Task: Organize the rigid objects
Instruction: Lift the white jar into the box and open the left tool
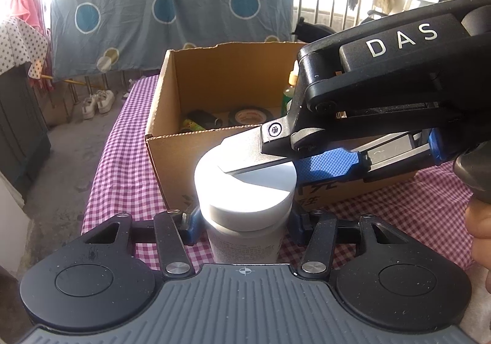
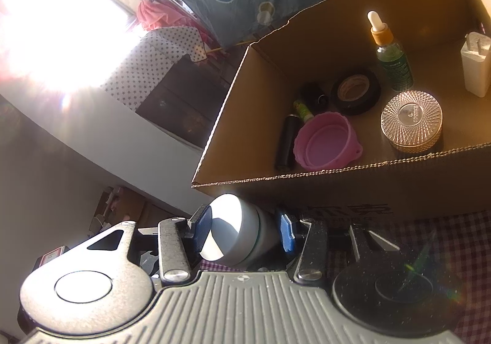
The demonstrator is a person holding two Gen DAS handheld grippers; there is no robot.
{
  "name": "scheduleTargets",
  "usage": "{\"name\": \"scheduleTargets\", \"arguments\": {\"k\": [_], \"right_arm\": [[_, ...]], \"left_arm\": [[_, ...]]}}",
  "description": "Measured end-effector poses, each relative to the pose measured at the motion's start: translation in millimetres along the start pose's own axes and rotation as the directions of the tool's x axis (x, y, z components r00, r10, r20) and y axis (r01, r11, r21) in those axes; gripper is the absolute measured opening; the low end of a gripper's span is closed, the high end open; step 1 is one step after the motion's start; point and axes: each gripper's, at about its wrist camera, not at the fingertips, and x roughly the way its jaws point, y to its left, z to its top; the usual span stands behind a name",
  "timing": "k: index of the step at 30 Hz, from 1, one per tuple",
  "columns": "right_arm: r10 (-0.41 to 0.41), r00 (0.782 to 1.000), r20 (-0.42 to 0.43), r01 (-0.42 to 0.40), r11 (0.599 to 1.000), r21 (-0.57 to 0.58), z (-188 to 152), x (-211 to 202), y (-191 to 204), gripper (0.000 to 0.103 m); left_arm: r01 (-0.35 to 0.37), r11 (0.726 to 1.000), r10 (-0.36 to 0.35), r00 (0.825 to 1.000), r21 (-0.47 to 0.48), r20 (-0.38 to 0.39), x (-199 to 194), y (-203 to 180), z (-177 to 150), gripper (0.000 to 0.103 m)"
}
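A white jar (image 1: 245, 190) with a flat white lid stands upright between the blue pads of my left gripper (image 1: 244, 221), which press its sides just under the lid. My right gripper (image 1: 270, 166) comes in from the right: one metal finger lies across the lid top, and a blue pad (image 1: 325, 162) sits at the lid's right edge. In the right wrist view the jar (image 2: 242, 233) lies between the pads of the right gripper (image 2: 244, 230), with a thin gap at the right pad (image 2: 287, 232). The jar's base is hidden.
An open cardboard box (image 1: 172, 135) stands just behind the jar on a purple checked tablecloth (image 1: 122, 144). The box (image 2: 337, 190) holds a dropper bottle (image 2: 392, 61), black tape roll (image 2: 356, 92), pink cup (image 2: 325, 141), gold-lidded jar (image 2: 411, 119) and white charger (image 2: 474, 64). The table edge drops off at left.
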Motion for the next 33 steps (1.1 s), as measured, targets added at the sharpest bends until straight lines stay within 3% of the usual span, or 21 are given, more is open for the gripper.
{"name": "scheduleTargets", "arguments": {"k": [14,23,28,33], "right_arm": [[0.046,0.998,0.05,-0.043,0.998,-0.044,-16,-39,22,0.049],[0.121,0.981,0.154,-0.1,0.985,-0.138,-9,-90,54,0.049],[0.138,0.967,0.215,-0.097,0.977,-0.19,8,-118,63,0.049],[0.101,0.961,0.259,-0.045,0.976,-0.212,36,-143,55,0.049]], "left_arm": [[-0.019,1.0,0.018,0.999,0.024,0.04,-39,-17,7,0.052],[-0.047,0.995,0.034,0.989,0.091,0.144,-78,-38,36,0.052],[-0.038,0.989,0.01,0.981,0.14,0.196,-80,-56,62,0.052],[0.051,0.985,-0.081,0.979,0.162,0.186,-60,-70,92,0.052]]}}
